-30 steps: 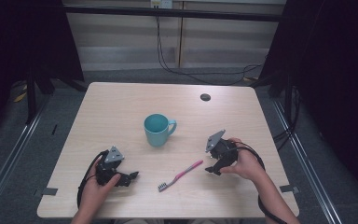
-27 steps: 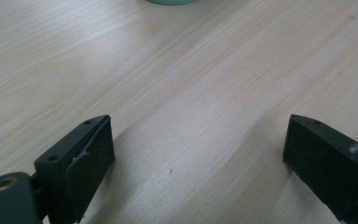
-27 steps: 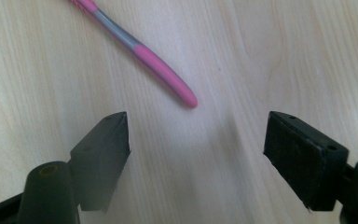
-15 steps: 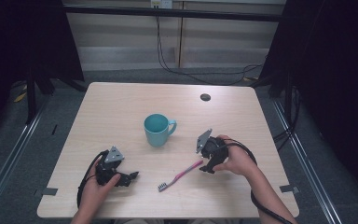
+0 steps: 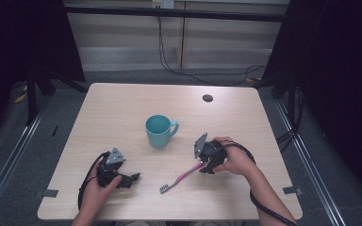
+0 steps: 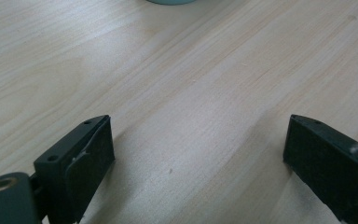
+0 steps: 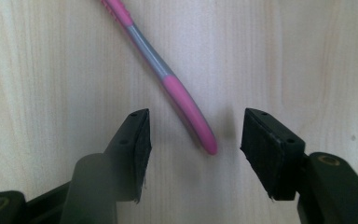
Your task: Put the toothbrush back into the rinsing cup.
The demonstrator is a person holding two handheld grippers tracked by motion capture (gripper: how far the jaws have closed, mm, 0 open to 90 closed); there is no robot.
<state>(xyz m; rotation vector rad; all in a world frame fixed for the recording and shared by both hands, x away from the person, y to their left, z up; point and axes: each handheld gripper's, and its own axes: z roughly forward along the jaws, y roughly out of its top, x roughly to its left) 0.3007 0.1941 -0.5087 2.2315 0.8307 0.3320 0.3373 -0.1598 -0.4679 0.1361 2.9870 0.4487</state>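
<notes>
The toothbrush [image 5: 181, 178] lies flat on the wooden table [image 5: 122, 108], in front of the teal mug [image 5: 159, 131] and a little toward the person's right, its pink handle slanting up toward the right hand and its bristle head toward the near edge. The right gripper [image 5: 206, 165] sits over the handle's tail end. In the right gripper view that pink tail [image 7: 189, 112] runs in between the two black jaws, which have just been closing on it but are not yet touching: there is bare wood on both sides of the handle, more on the right-hand side (so the handle sits nearer one pad than the other). Nothing is pinched yet.

The left gripper [image 5: 133, 179] rests low on the table near the front left, well apart from the brush, with its jaws spread wide over bare wood in the left gripper view; a sliver of the mug's base [image 6: 170, 2] shows at the top edge there.

The step in hand appears to be the grasp of the toothbrush at its handle end. The next move would call for bringing the jaws the rest of the way together on the handle, low enough to catch so thin a thing, then lifting; the mug looks the likely place for it.
</notes>
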